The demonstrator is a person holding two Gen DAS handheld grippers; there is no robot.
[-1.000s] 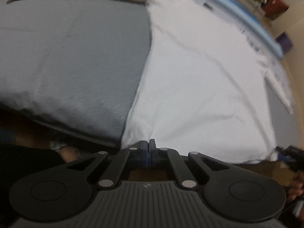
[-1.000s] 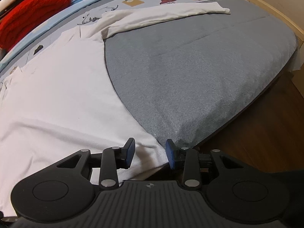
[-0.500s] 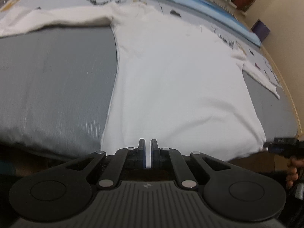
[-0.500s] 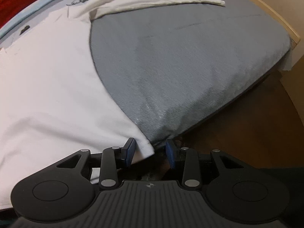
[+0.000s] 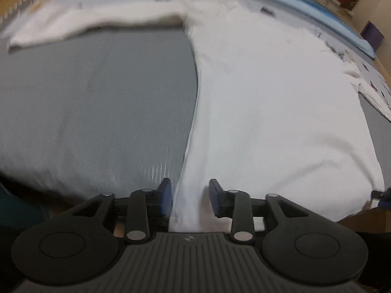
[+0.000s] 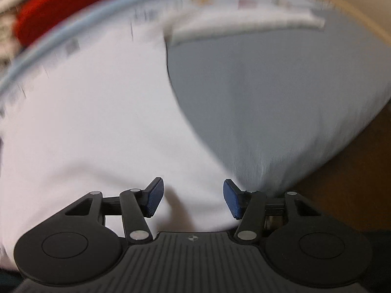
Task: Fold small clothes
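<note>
With the jaws of the left gripper (image 5: 188,196) and right gripper (image 6: 193,197) just opened around the white cotton long-sleeved shirt's (image 5: 268,102) hem at the grey bed's (image 5: 97,102) near edge, both corners should be pinched evenly.

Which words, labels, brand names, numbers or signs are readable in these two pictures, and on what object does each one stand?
No text is readable.
Small logo mark on the left gripper body: a symbol, no letters.
Round mark on the right gripper body: no letters.
Printed figures on the bed sheet: pictures, too blurred to read.
</note>
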